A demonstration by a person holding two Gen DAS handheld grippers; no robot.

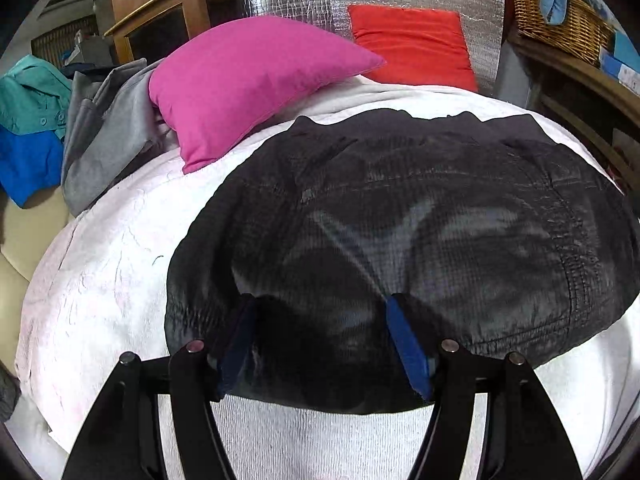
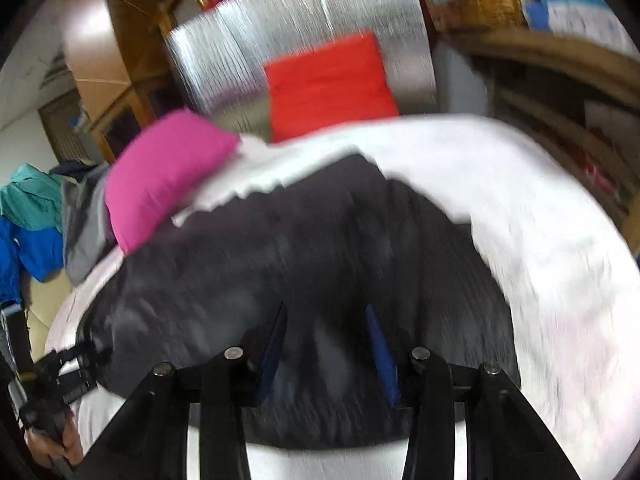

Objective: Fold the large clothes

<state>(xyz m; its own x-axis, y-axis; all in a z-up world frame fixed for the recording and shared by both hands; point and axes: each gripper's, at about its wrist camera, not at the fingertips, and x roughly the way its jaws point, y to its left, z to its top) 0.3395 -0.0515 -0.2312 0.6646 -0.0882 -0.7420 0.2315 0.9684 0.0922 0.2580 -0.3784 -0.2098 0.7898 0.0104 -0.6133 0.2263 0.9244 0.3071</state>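
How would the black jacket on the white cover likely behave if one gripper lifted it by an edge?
The black jacket would probably drape limply; it lies flat with soft creases on the white cover. Its sheen suggests slippery fabric. The quilted stitching hints it is light for its size.

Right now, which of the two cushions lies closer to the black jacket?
The pink cushion, its corner almost reaching the black jacket; the red cushion stands farther back.
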